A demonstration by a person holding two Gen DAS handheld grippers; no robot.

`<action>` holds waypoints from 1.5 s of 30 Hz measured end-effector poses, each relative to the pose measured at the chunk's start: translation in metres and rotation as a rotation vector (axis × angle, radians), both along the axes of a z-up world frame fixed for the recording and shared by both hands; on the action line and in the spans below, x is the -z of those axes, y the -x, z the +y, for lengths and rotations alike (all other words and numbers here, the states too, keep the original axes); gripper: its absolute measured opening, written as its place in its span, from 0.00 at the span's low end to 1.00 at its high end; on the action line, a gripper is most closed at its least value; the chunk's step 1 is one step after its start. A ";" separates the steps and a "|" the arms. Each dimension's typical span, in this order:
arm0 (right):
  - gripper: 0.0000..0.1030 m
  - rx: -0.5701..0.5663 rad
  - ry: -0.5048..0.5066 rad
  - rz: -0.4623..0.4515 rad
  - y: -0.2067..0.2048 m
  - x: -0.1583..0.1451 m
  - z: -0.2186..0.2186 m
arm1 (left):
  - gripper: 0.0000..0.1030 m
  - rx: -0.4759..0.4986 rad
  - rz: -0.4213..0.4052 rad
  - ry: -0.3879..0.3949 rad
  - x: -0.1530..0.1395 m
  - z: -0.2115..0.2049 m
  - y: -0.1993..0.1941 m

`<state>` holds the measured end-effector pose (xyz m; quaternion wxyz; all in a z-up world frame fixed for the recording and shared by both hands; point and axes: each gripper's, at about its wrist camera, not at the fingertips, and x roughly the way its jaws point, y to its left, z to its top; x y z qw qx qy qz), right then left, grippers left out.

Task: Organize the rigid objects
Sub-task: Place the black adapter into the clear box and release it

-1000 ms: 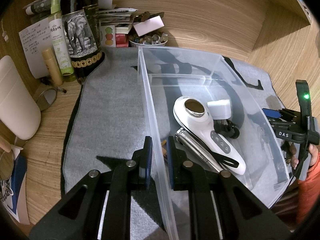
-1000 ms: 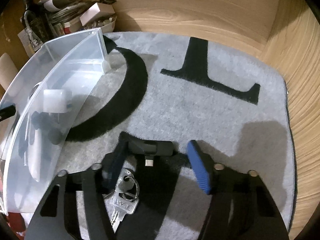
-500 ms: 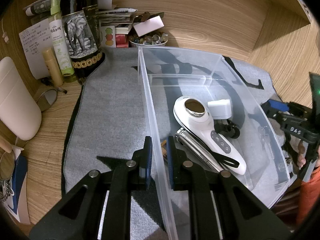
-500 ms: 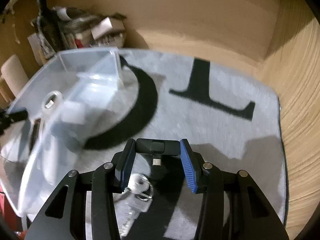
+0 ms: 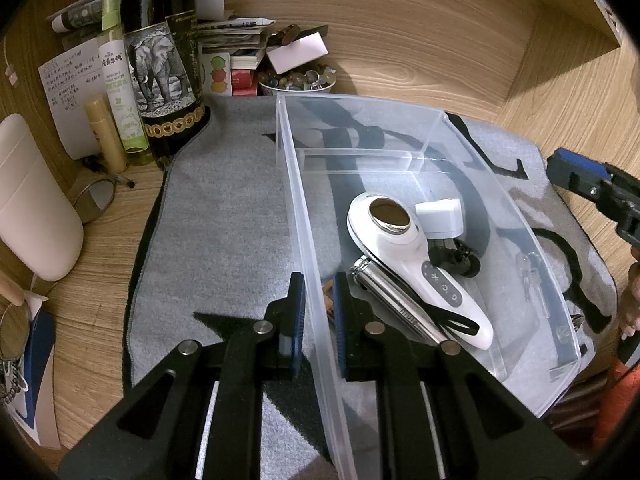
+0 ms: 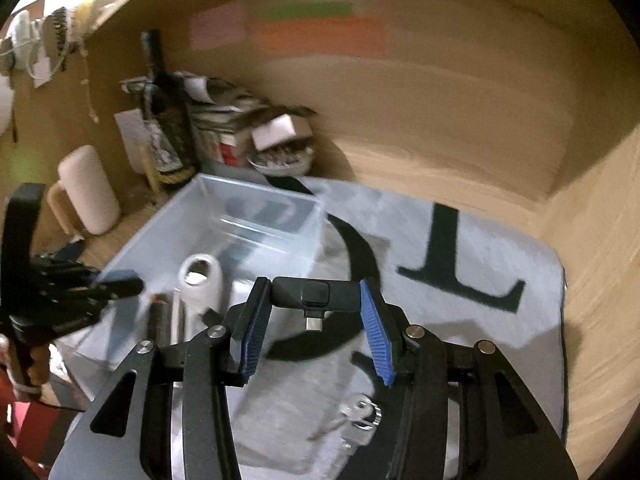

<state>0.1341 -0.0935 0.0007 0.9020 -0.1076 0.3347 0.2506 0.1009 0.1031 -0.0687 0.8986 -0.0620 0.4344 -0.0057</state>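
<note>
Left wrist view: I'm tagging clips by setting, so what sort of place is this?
Probably a home desk nook: wood-panelled walls, a wine bottle beside stacked booklets, and handwritten notes.

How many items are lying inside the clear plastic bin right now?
5, possibly more hidden: white handheld massager at centre, white cube charger behind it, black cable beside it, silver metal bar in front, brown piece by the left claw.

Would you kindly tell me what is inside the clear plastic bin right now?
The clear plastic bin holds a white handheld device, a white charger, a silver metal tool and a black clip. The device covers part of the tool.
</note>
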 end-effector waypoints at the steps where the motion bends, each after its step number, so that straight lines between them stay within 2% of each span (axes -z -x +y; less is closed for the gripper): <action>1: 0.40 -0.012 -0.002 -0.005 0.002 -0.002 0.005 | 0.12 0.001 -0.001 0.000 0.000 0.000 0.000; 9: 0.40 -0.098 0.011 -0.017 0.010 -0.004 0.040 | 0.12 0.001 -0.003 0.006 0.000 -0.001 0.000; 23: 0.41 -0.221 0.190 0.087 0.018 0.042 0.091 | 0.12 0.009 -0.008 0.008 0.000 0.000 0.001; 30: 0.41 -0.225 0.213 0.113 0.014 0.049 0.097 | 0.12 0.014 -0.007 0.006 -0.001 -0.002 0.000; 31: 0.41 -0.222 0.217 0.116 0.013 0.050 0.097 | 0.12 0.014 -0.007 0.006 -0.001 -0.002 0.000; 35: 0.62 -0.211 0.207 0.109 0.014 0.048 0.094 | 0.13 0.014 -0.007 0.005 -0.001 -0.002 0.001; 45: 0.64 -0.189 0.164 0.048 0.019 0.024 0.077 | 0.12 0.014 -0.007 0.006 -0.001 -0.001 0.001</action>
